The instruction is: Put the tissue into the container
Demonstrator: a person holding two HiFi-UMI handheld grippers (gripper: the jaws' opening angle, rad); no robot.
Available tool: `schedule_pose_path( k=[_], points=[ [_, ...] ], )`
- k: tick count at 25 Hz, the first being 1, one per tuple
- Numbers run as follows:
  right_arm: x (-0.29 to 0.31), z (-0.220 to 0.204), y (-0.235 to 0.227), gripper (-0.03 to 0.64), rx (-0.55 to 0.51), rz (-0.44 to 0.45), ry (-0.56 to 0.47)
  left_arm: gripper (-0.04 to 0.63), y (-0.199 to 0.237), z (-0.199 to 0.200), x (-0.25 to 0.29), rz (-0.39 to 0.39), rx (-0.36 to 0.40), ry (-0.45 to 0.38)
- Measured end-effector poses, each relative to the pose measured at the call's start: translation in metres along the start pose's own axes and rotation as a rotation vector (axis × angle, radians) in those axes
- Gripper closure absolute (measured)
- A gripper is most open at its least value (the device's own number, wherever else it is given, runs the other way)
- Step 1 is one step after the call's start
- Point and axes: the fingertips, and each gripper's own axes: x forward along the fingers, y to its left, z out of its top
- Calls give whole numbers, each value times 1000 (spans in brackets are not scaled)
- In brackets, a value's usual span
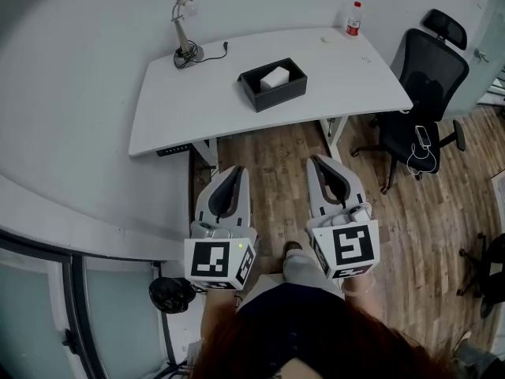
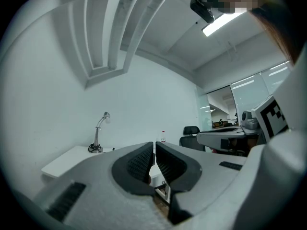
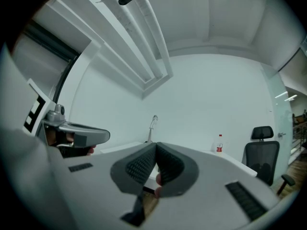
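Tissue [image 1: 274, 76], a small white block, sits inside the black open-topped container [image 1: 284, 94] in the head view. The container stands near the middle of the white counter [image 1: 197, 105]. A desk lamp [image 1: 184, 26] stands at the counter's far left corner and a red-capped bottle [image 1: 354, 19] at its far right corner. A black office chair [image 1: 426, 81] stands just beside the counter's right end, on the wooden floor [image 1: 272, 155]. The left gripper [image 1: 234, 174] and the right gripper [image 1: 319, 163] are held side by side over the floor, short of the counter's near edge and well apart from the container.

In the left gripper view the jaws are clenched, with only a thin slit between the ribbed pads and nothing in it. The lamp, bottle and chair show beyond them.

In the right gripper view the jaws are likewise pressed together and empty, with the lamp and bottle behind them.
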Motion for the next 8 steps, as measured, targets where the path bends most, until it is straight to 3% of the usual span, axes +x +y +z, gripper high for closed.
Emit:
schedule_pose_path(
  k=[8],
  points=[
    [-2, -4, -10, 597, 39, 26, 1, 557, -12, -6, 15, -10, -6, 16]
  ],
)
